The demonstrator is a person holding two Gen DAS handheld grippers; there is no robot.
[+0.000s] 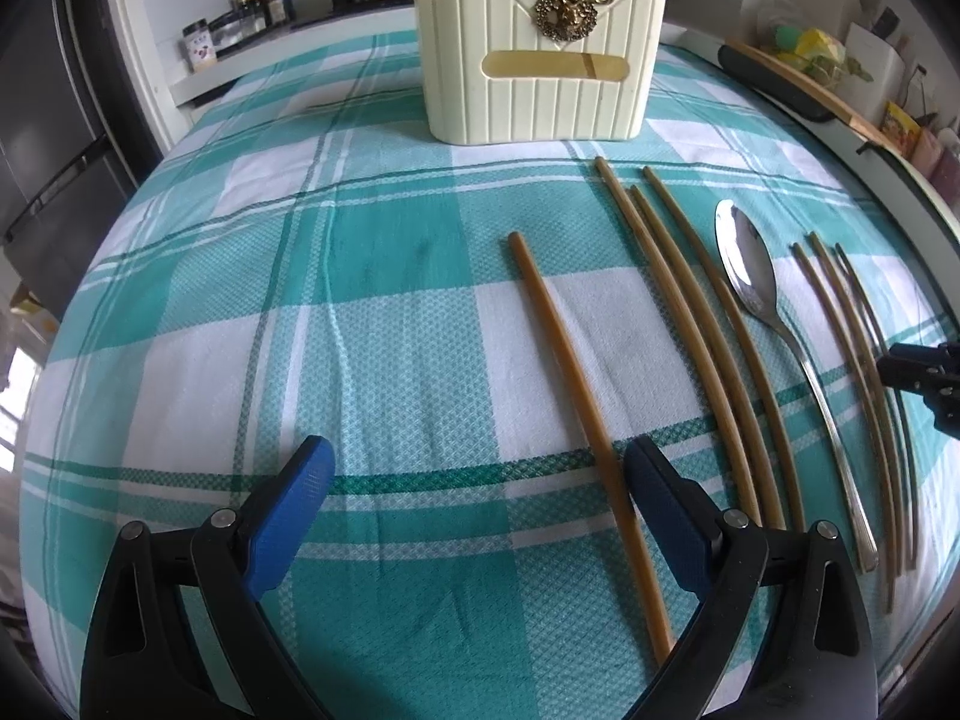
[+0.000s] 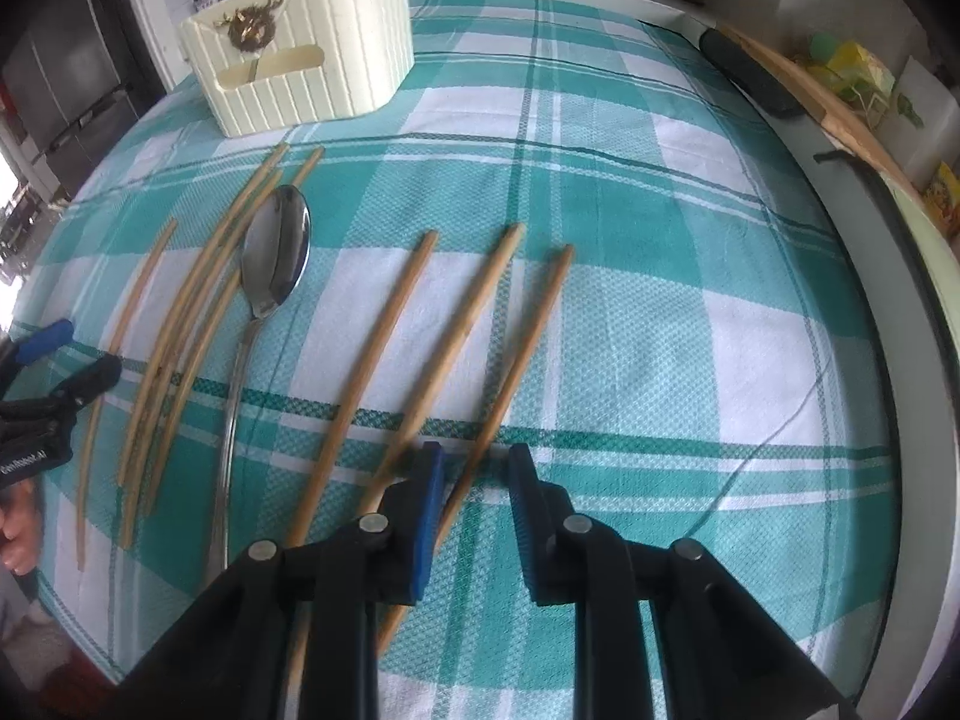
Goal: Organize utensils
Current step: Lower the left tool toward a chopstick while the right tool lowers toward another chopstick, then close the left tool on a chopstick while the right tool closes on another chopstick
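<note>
Right gripper (image 2: 474, 462) low over the checked tablecloth (image 2: 690, 330), jaws part-spread, nothing pinched. Rightmost chopstick (image 2: 528, 336) of three loose ones ran up between the jaws, thick end under the gripper, thin tip pointing away toward the far edge; long axis near in line with the fingers, leaning slightly right. Probably the next pick, needing only a drop and a squeeze.

Left gripper (image 1: 477, 468) spread wide, empty. Single chopstick (image 1: 576, 396) just inside its right finger, lengthwise away, tip toward the cream holder (image 1: 540, 90). Holder upright at the far side of the table, well apart from both grippers. Spoon (image 1: 750, 282) and remaining chopsticks flat between the two, all lengthwise the same way.
</note>
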